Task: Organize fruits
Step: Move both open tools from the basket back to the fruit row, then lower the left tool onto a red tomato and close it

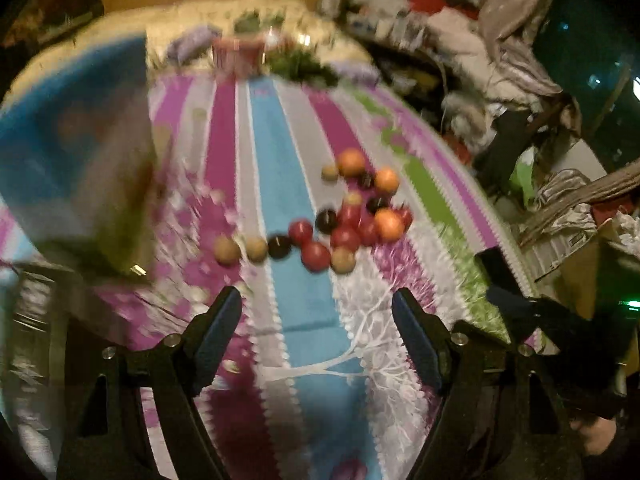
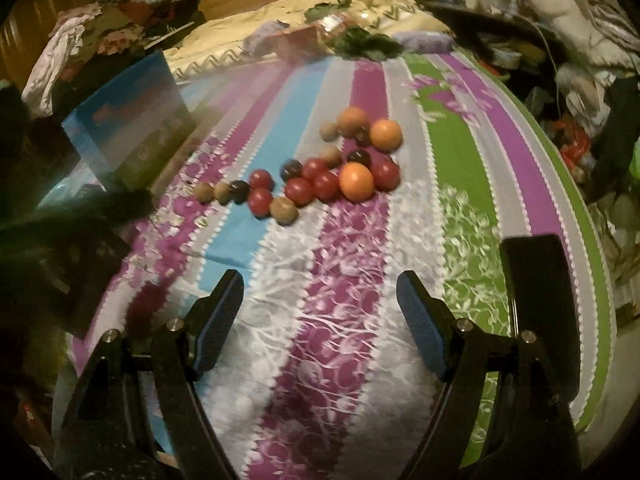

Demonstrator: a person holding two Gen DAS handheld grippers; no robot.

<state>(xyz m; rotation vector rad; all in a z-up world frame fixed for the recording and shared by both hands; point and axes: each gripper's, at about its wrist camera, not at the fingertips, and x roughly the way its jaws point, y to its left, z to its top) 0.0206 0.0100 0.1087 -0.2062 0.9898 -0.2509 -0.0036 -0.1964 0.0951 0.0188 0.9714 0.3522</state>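
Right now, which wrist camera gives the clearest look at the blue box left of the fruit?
The right wrist view: the blue box stands whole and fairly sharp, left of the fruit pile. In the left wrist view the box is a large, motion-blurred mass cut by the frame edge.

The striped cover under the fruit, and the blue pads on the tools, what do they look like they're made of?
Striped cover: looks like woven, printed fabric with a matte finish; it drapes over the edge and bears floral patterns in its bands. Blue pads on the right tool: probably rubber or textured plastic, dull with no glare. Motion blur leaves both uncertain.
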